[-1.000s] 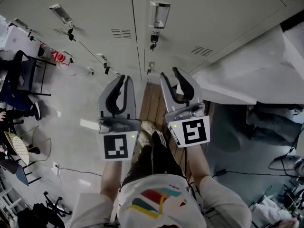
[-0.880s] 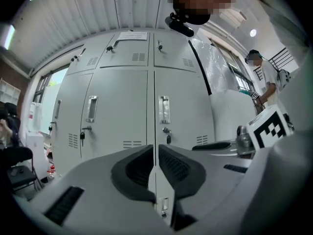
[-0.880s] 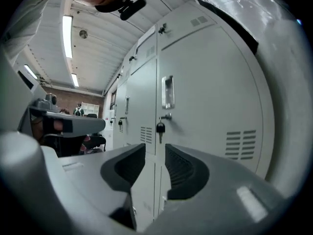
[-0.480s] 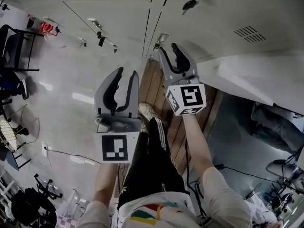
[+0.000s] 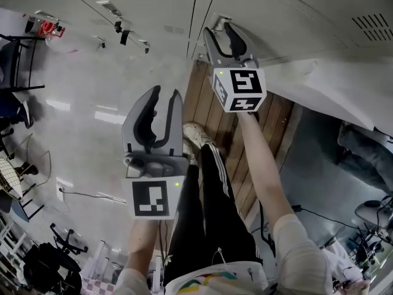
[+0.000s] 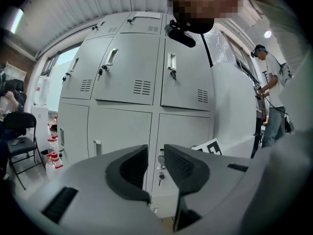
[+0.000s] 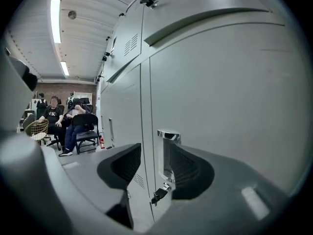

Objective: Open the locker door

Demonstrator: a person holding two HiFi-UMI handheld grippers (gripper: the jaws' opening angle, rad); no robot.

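The right gripper (image 5: 218,31) reaches out ahead to the lockers. Its jaws have just been opening and stand wide with nothing pinched, a spread that looks meant to take in the handle (image 7: 167,146) of the door (image 7: 230,106). In the right gripper view the handle, a bright recessed plate at the door's left edge, shows in the gap between the pads. It sits nearer the right-hand pad and a little beyond the tips; whether a pad touches it I cannot tell. A key (image 7: 159,196) hangs in the lock just below the handle and under the gap, so the jaws are set above it, probably so the pull goes on the handle and not the key. The door is shut, flush with its neighbour across the seam just left of the gap. The left gripper (image 5: 164,94) is held back near the person's body, well short of the lockers. Its jaws have opened partway and are empty, with only a far handle showing through the narrow gap. It seems kept out of the door's swing, since one gripper is enough here. I judge the right jaws must slip over the handle's lip and close before any pull.
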